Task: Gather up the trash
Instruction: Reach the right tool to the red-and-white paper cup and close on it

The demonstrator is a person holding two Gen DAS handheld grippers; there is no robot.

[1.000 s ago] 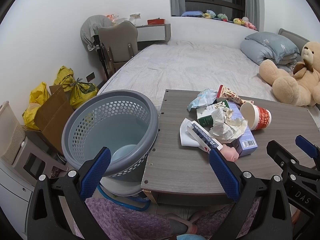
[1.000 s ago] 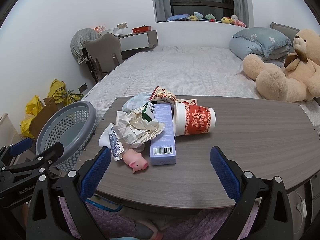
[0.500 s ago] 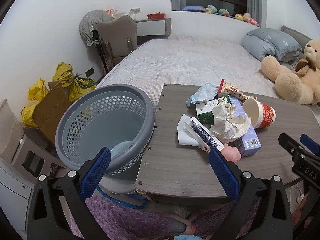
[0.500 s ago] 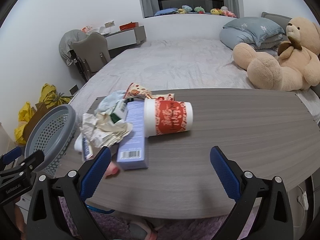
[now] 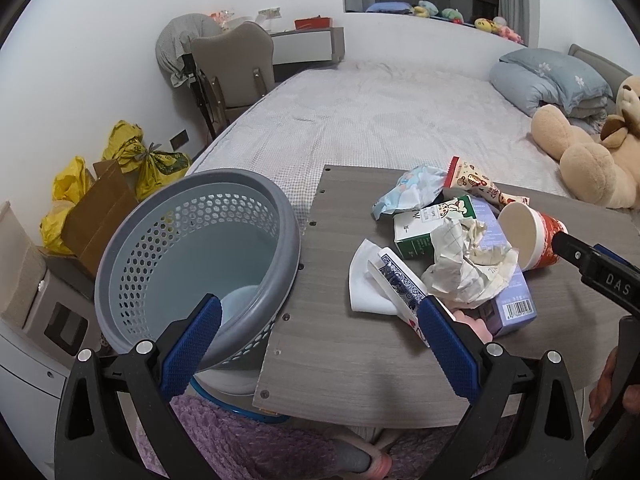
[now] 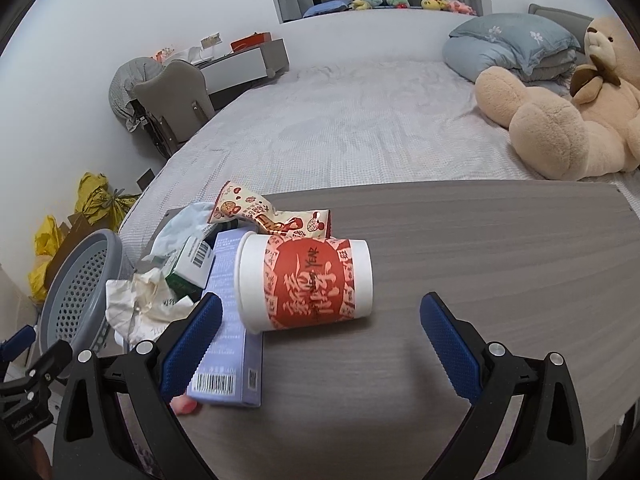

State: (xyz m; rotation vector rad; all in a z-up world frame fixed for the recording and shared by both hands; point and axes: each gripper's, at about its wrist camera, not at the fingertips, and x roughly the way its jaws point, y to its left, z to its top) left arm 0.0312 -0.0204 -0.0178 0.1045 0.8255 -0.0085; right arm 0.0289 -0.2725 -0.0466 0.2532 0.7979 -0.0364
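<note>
The step in hand looks like the first pick: nothing is gripped, and the litter lies in one heap on the table [image 6: 500, 248].

Going left to right, the grey perforated basket [image 5: 192, 264] stands off the table's left end, at about nine o'clock from the heap, its rim just beside the board edge. Something pale sits at its bottom; what it is cannot be told. The left gripper [image 5: 318, 344] hangs low in front, jaws wide apart and holding nothing, one finger over the basket, the other over the near edge of the heap.

Next comes the heap itself: a white packet with a blue pattern [image 5: 394, 284], crumpled paper [image 5: 464, 268], a green and white carton [image 5: 424, 228], a lilac box [image 6: 228, 328] and a pink toy [image 6: 185, 406] peeking out beneath it. At twelve o'clock of the pile lie a pale blue wrapper [image 5: 404, 196] and a red snack bag [image 6: 272, 216].

The red paper cup [image 6: 308, 284] lies on its side at the heap's three o'clock, resting against the lilac box. The right gripper [image 6: 318, 344] faces it, jaws spread, empty, the cup roughly between the fingertips but just beyond them.

The next move probably calls for closing gently on the cup wall, since it will likely crush or roll. The box touching it may shift. Right of the cup the tabletop shows only bare wood.
</note>
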